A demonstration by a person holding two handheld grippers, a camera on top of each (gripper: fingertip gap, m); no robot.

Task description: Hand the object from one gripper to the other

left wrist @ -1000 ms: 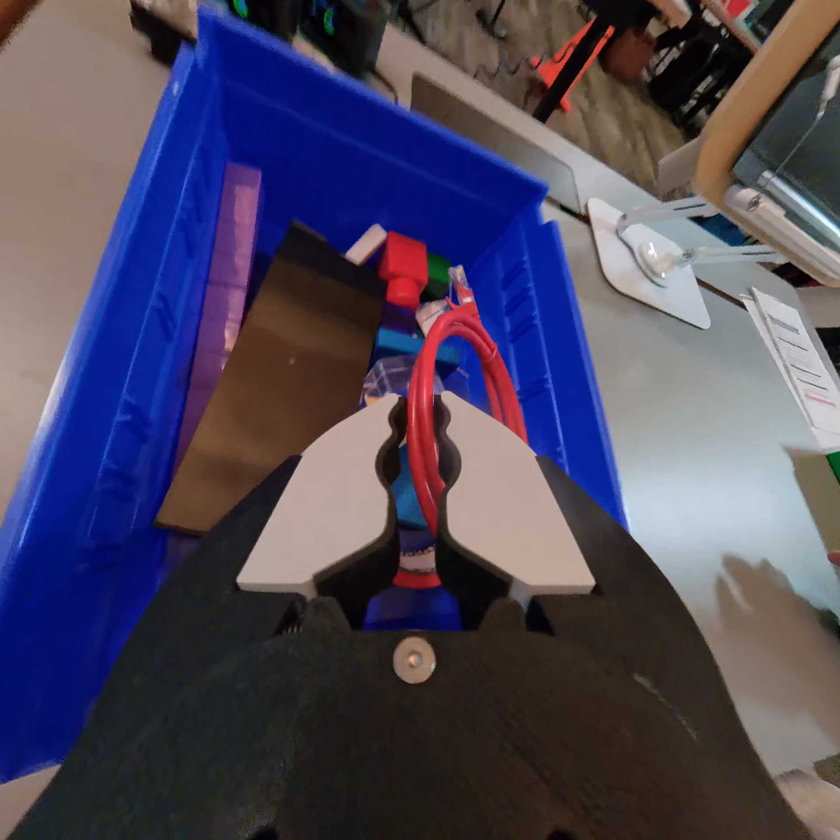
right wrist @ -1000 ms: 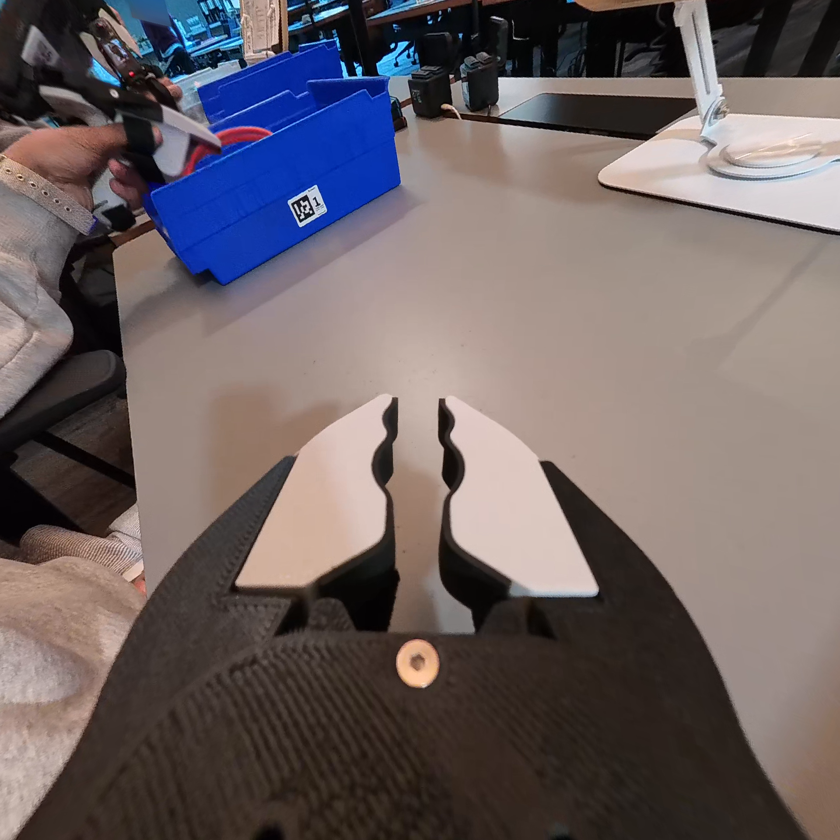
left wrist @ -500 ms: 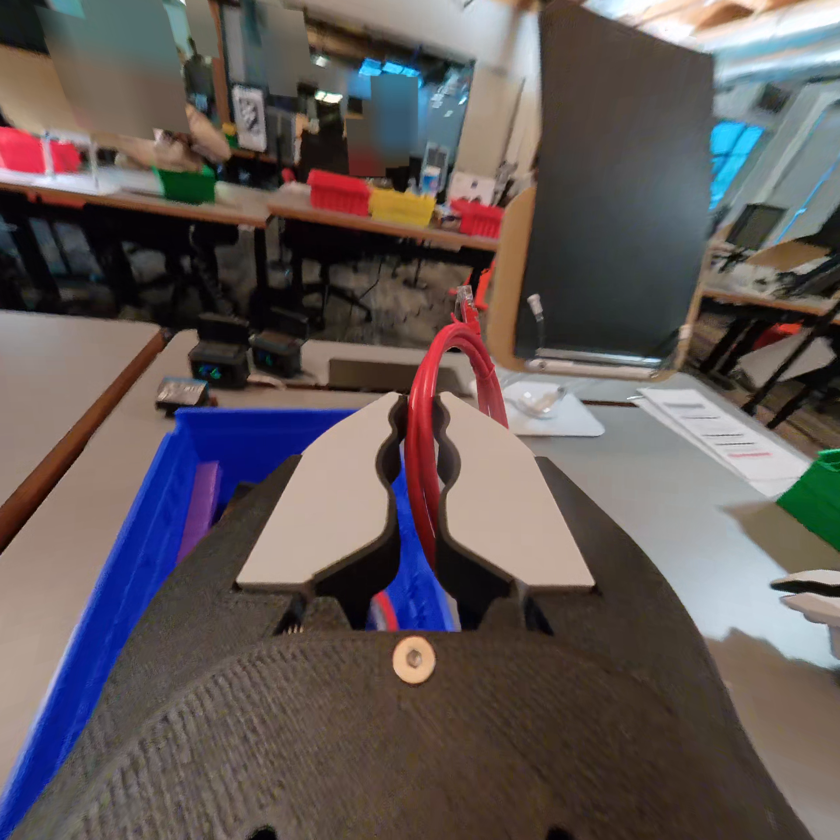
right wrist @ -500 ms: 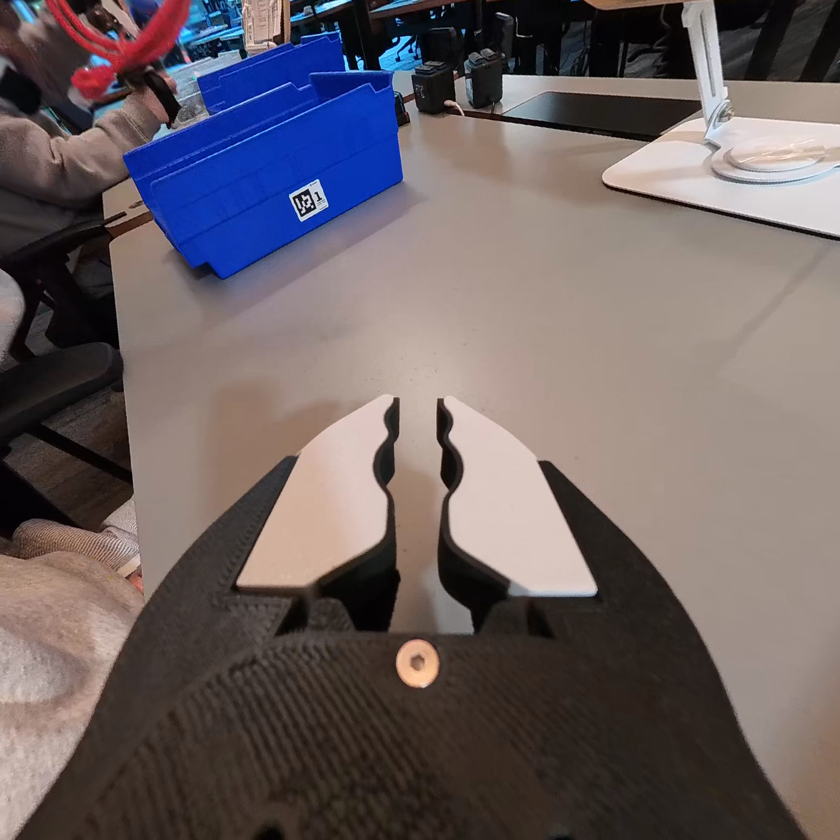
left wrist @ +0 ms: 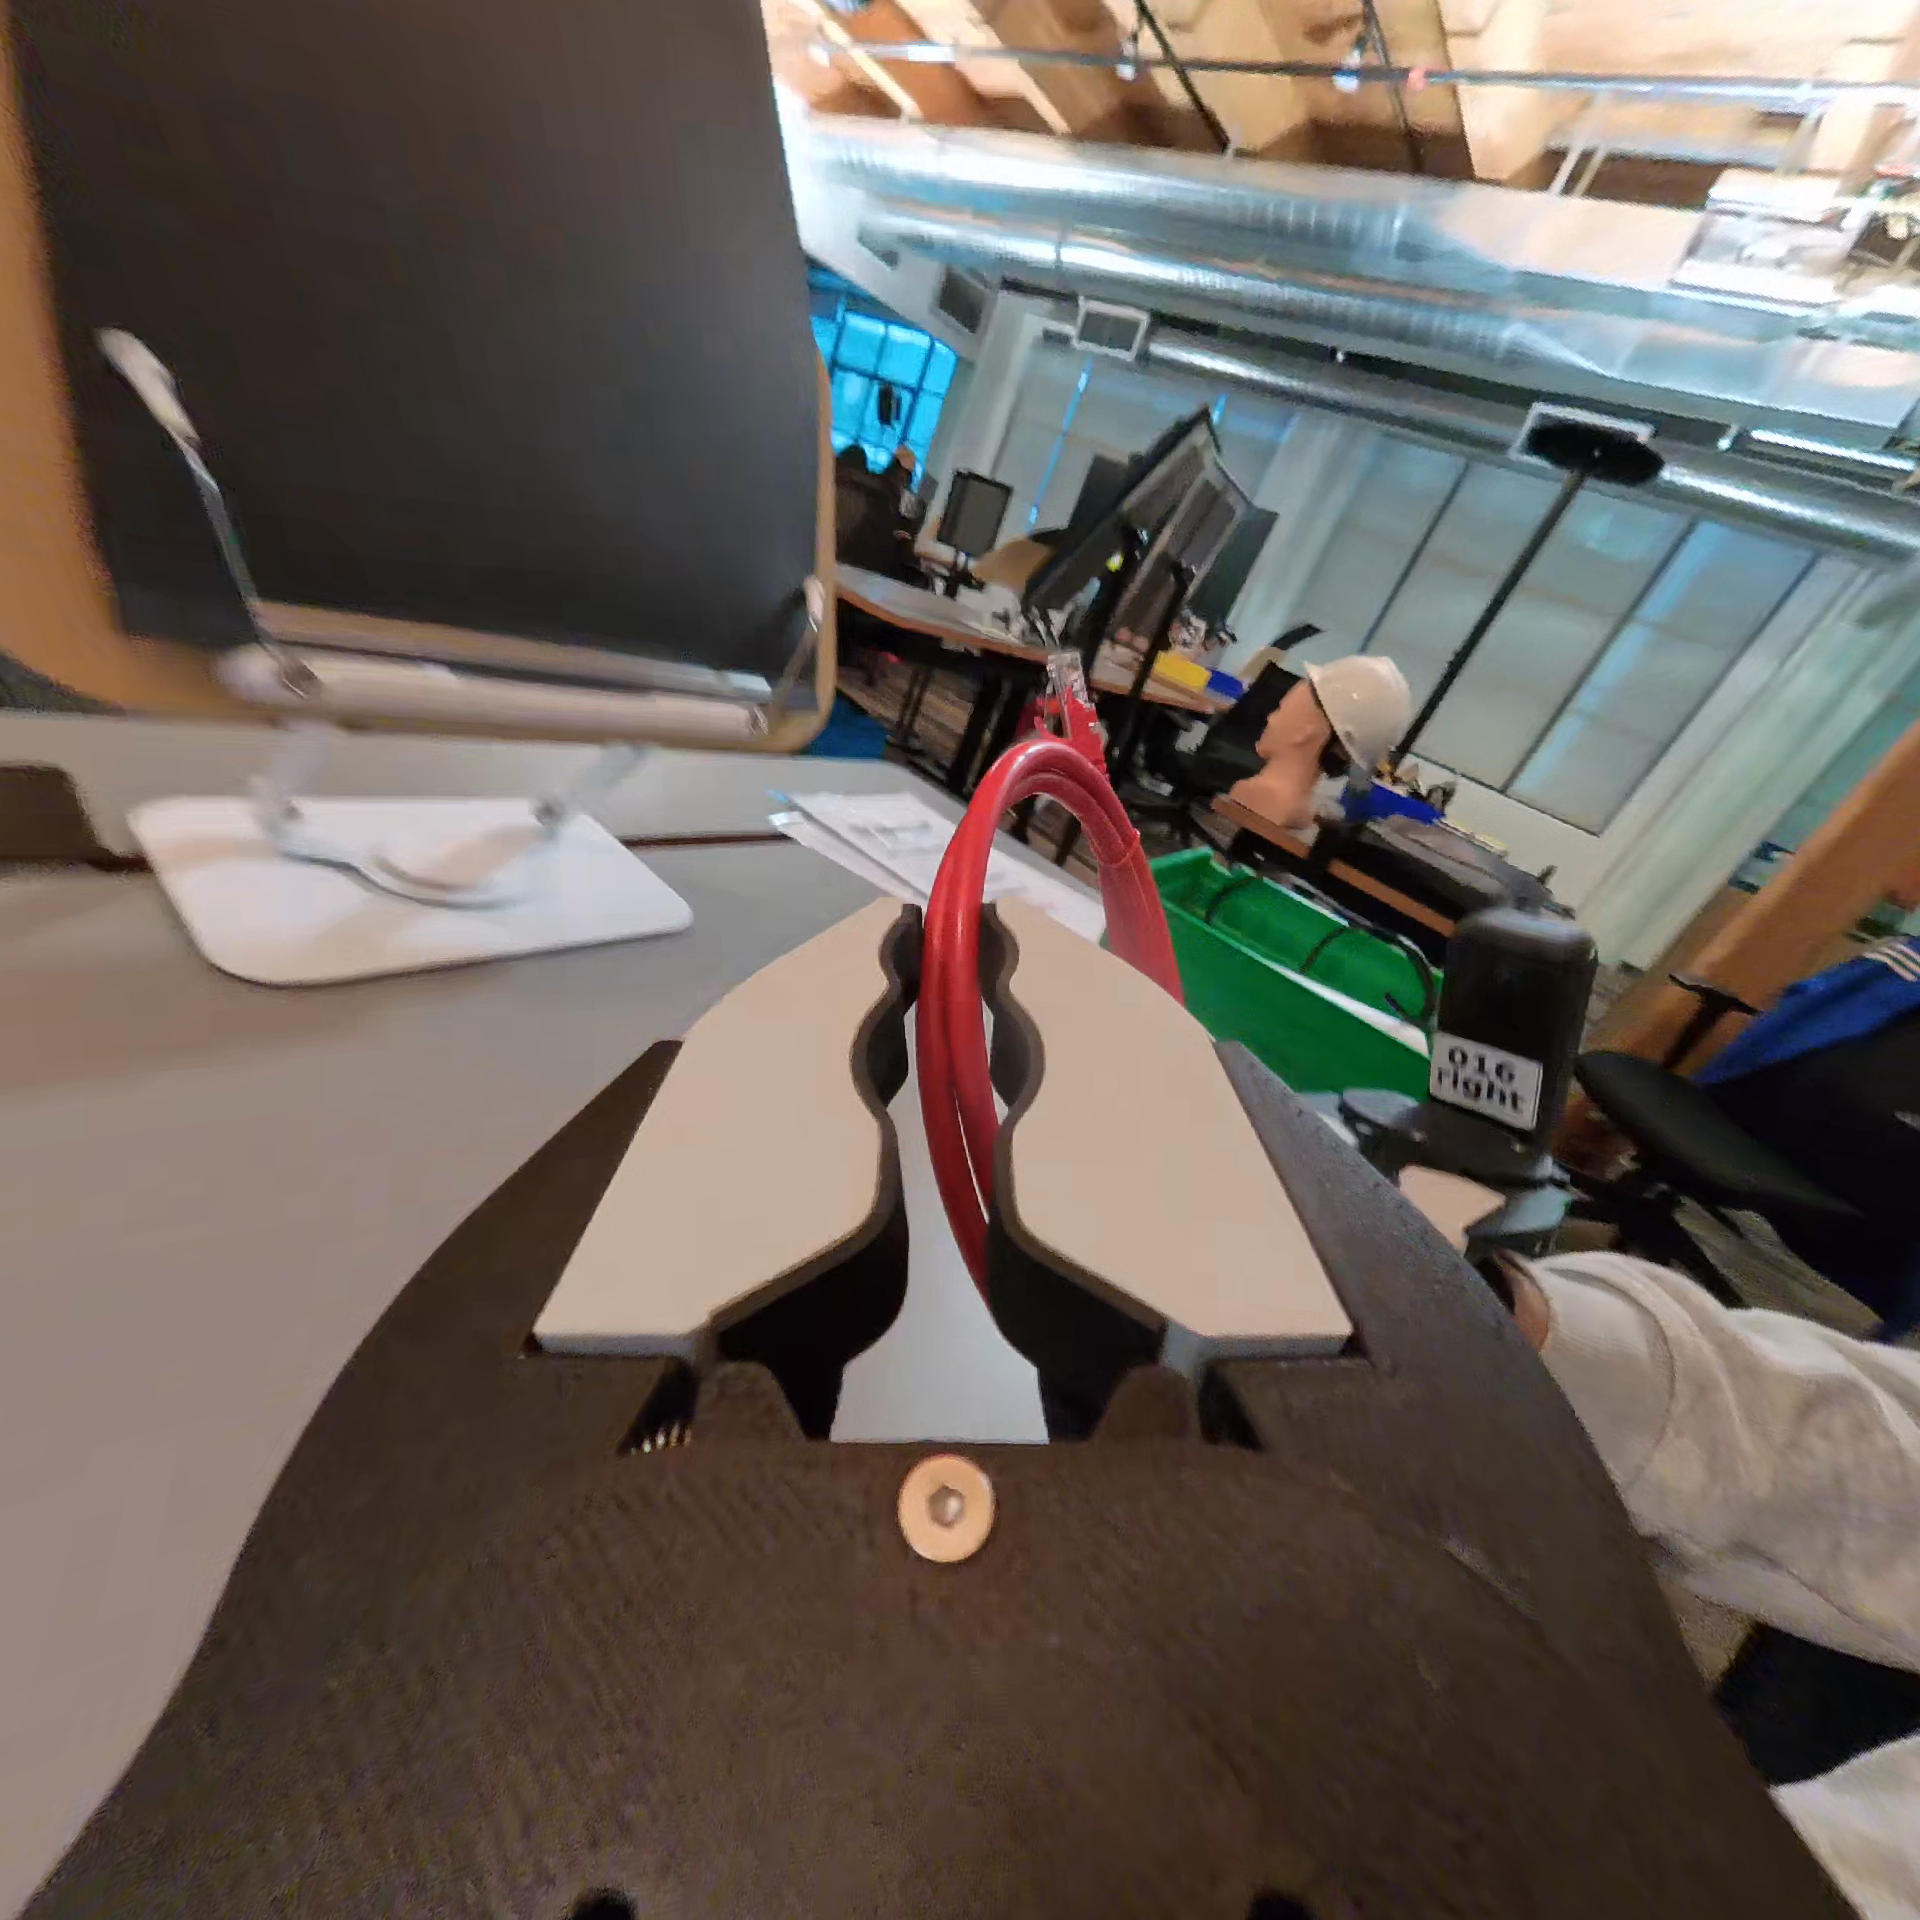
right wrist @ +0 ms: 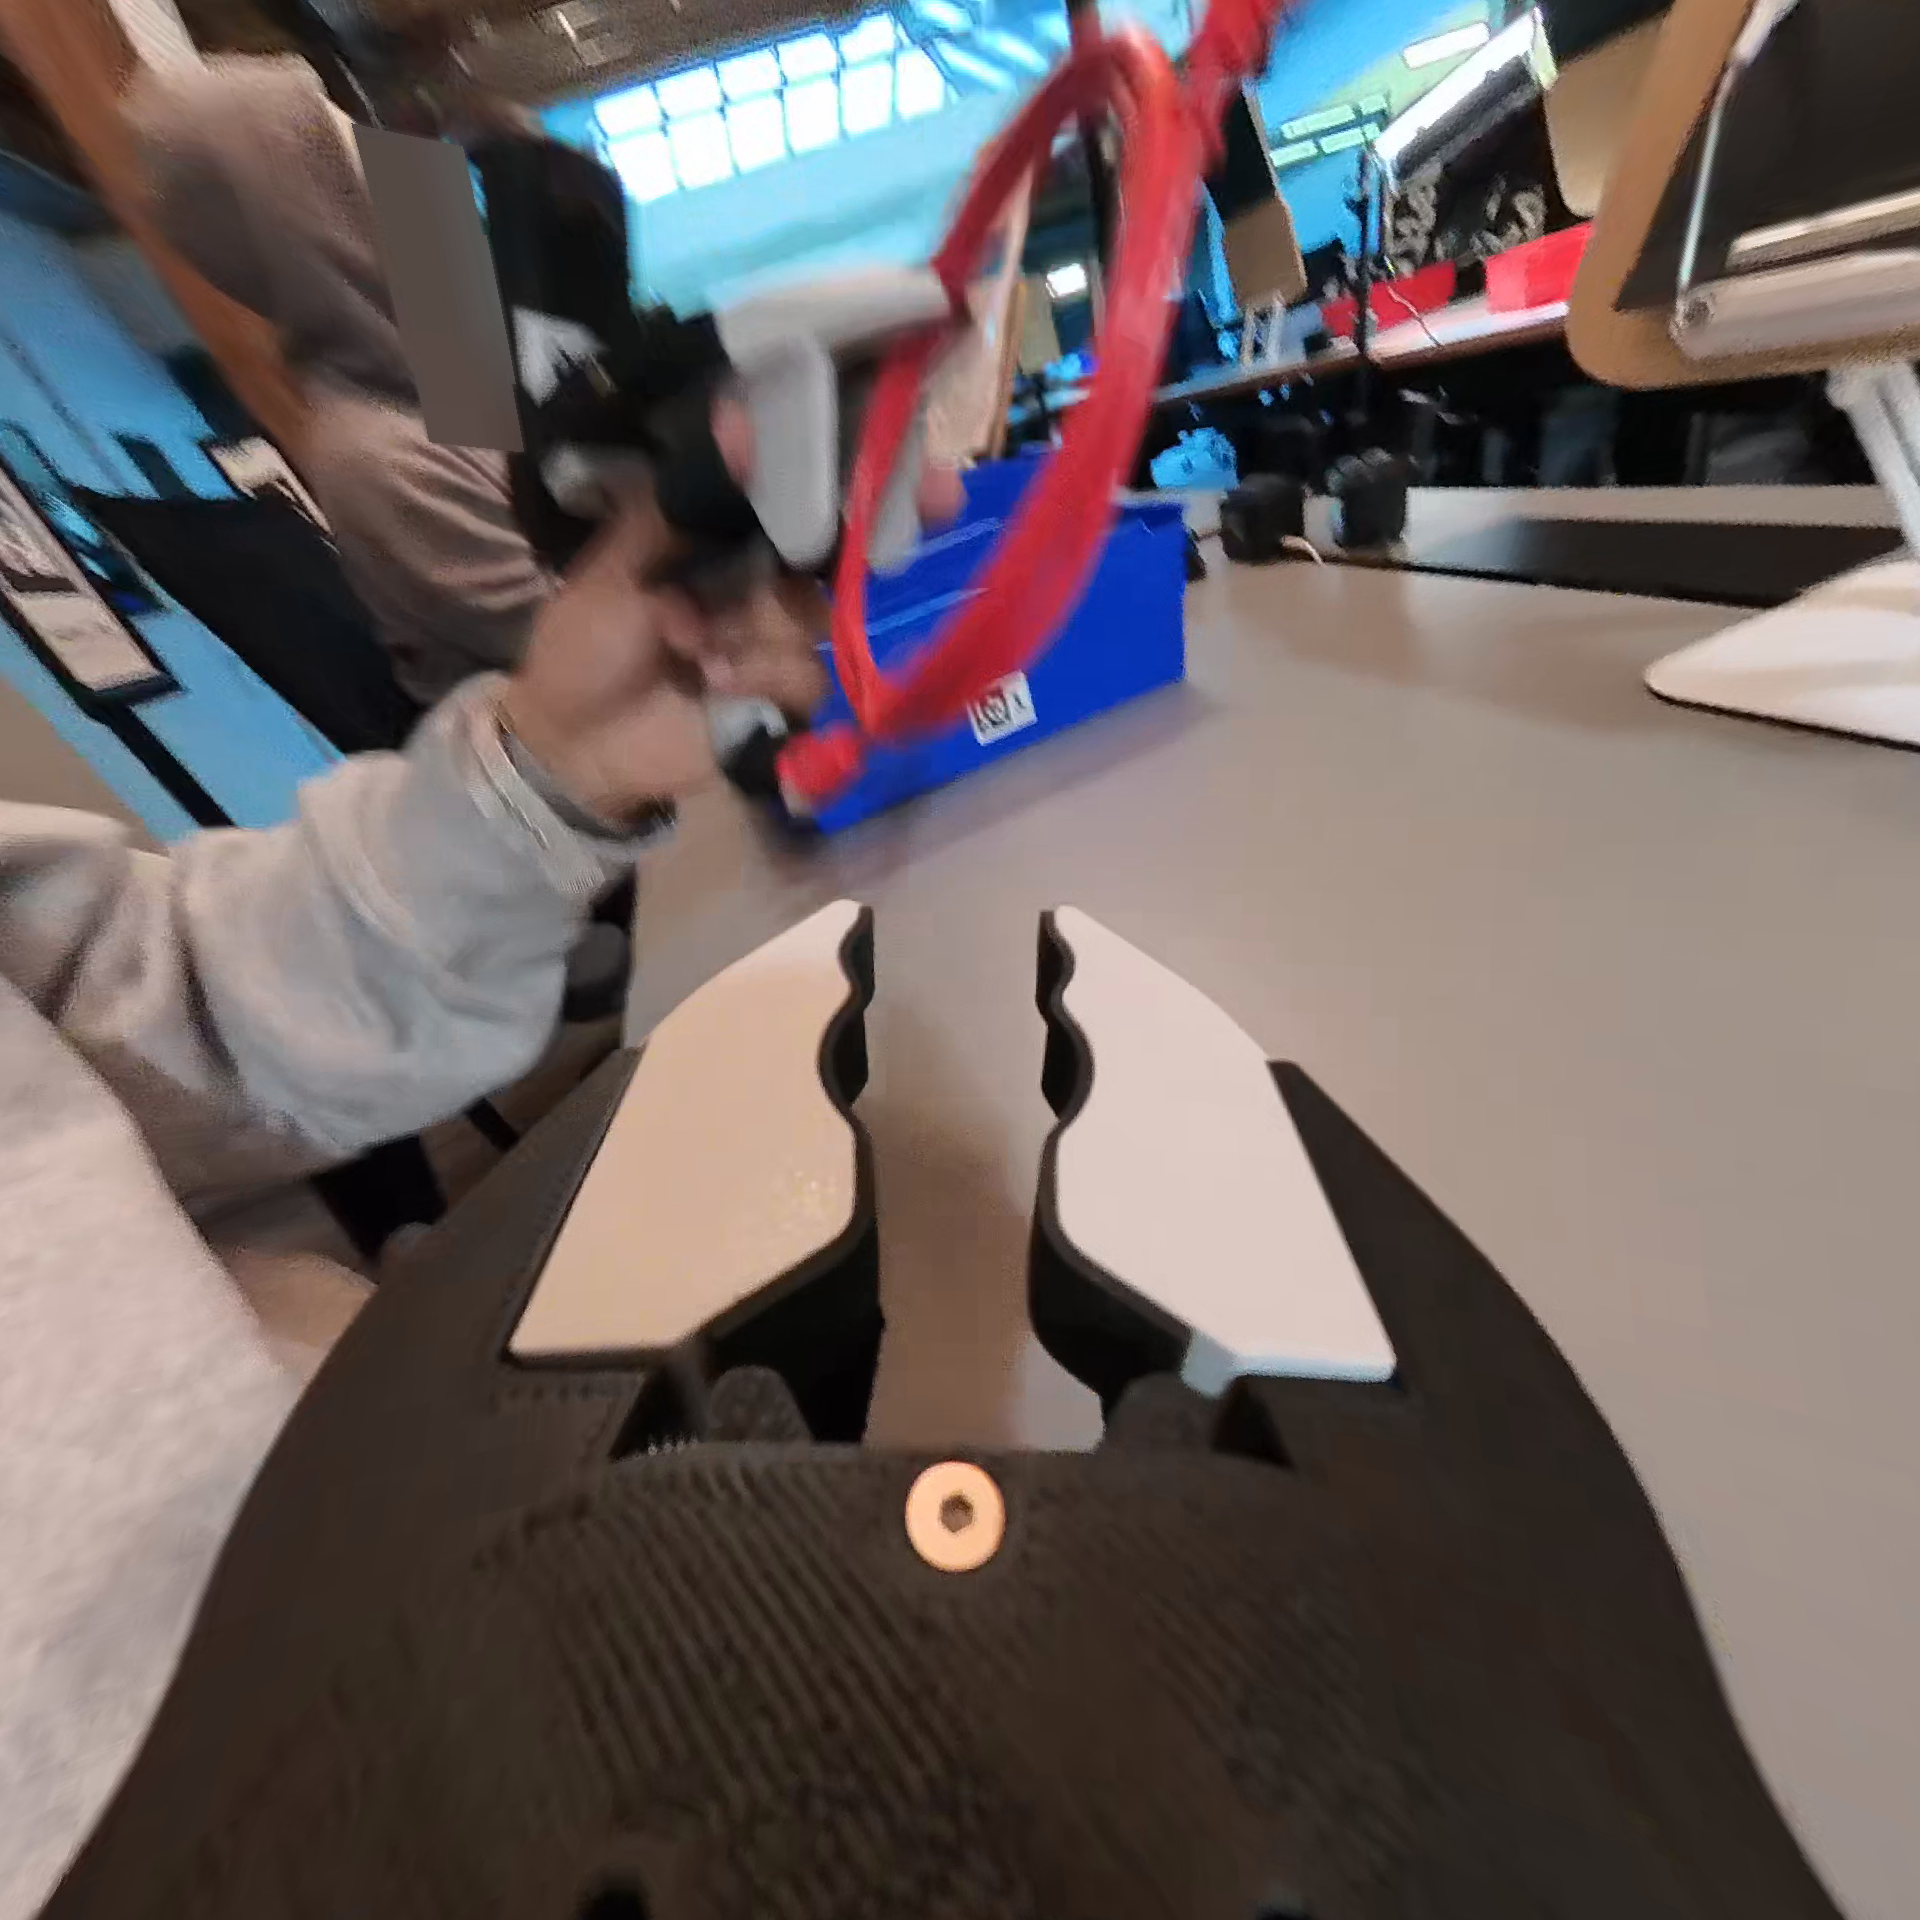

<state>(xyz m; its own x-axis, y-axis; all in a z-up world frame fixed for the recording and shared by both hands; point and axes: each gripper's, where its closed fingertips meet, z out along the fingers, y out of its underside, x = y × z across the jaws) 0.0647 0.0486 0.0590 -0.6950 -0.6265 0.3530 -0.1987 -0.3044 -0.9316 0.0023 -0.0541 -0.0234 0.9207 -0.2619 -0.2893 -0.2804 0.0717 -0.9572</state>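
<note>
My left claw [left wrist: 951, 920] is clenched on a coiled red network cable [left wrist: 961, 1039], its strands pinched between the wavy inner edges of the two grey fingers [left wrist: 748, 1132]. In the left wrist view the glossy loop rises from the centre of the frame and arcs toward the upper right, ending in a clear plastic plug [left wrist: 1065, 681] at its top. The coil is lifted clear of the grey tabletop [left wrist: 260, 1143].

In the right wrist view the same cable shows blurred at the upper centre as a large red ring, with the blue bin [right wrist: 1091, 623] behind it. The hand [right wrist: 613, 717] gripping the left claw sits at centre left, a light grey sleeve [right wrist: 312, 935] running down to the lower left corner.

My right claw [right wrist: 954, 925] is released, a plain gap between its fingers and nothing in it; it points low along the tabletop toward the cable, apart from it. In the left wrist view it appears at the right edge, in front of a green bin [left wrist: 1268, 966].
</note>
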